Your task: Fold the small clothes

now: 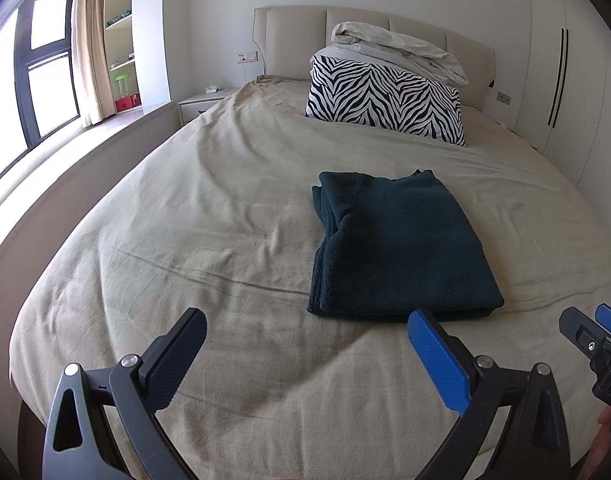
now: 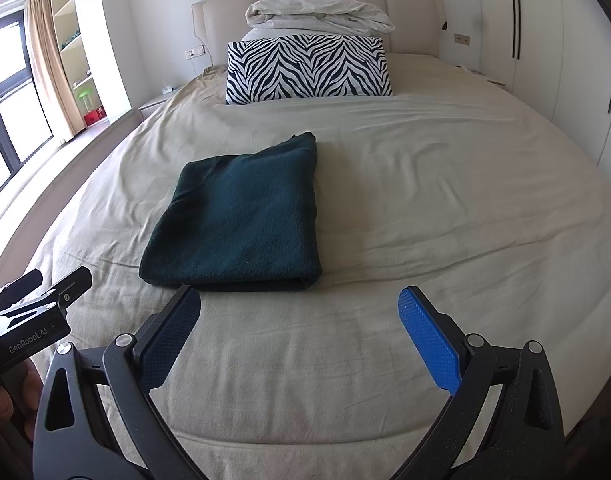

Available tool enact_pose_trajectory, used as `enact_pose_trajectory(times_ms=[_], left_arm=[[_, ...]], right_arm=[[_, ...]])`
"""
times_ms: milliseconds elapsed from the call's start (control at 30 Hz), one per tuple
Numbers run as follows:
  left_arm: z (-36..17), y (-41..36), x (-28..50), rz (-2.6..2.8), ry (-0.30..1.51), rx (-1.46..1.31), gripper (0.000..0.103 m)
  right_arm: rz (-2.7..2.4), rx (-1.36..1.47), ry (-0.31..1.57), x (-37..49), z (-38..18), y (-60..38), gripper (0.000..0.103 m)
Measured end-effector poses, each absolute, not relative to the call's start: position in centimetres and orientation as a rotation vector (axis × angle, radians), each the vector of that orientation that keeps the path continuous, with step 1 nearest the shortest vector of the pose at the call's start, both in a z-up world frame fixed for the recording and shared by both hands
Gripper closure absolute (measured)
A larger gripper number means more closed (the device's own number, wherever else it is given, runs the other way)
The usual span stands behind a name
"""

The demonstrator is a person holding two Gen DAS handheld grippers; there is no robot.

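Observation:
A dark green garment (image 1: 397, 244) lies folded into a flat rectangle on the beige bed sheet (image 1: 209, 216); it also shows in the right wrist view (image 2: 241, 216). My left gripper (image 1: 305, 324) is open and empty, just short of the garment's near edge and to its left. My right gripper (image 2: 299, 300) is open and empty, just short of the garment's near right corner. Each gripper shows in the other's view: the right one at the right edge (image 1: 585, 326), the left one at the left edge (image 2: 57, 280).
A zebra-print pillow (image 2: 305, 68) with a folded white duvet (image 2: 317, 14) on it stands at the headboard. A nightstand (image 1: 203, 102), shelves and a window are on the left; wardrobe doors (image 2: 545, 40) are on the right.

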State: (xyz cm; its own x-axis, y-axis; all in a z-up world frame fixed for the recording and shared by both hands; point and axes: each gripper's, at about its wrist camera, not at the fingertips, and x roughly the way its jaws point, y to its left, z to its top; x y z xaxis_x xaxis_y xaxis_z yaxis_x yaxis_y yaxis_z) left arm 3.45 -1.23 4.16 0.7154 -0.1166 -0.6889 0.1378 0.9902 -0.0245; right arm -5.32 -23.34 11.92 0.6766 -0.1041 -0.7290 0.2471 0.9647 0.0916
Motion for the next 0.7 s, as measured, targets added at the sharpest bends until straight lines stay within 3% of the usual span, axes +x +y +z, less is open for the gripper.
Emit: enact_pose_trajectory(times_ms=[700], left_arm=[[4.30,-1.72,3.13,-0.139,0.744,0.032,0.000]], right_arm=[[-0.187,0.193,0.815,-5.35,11.44,-23.40,0.002]])
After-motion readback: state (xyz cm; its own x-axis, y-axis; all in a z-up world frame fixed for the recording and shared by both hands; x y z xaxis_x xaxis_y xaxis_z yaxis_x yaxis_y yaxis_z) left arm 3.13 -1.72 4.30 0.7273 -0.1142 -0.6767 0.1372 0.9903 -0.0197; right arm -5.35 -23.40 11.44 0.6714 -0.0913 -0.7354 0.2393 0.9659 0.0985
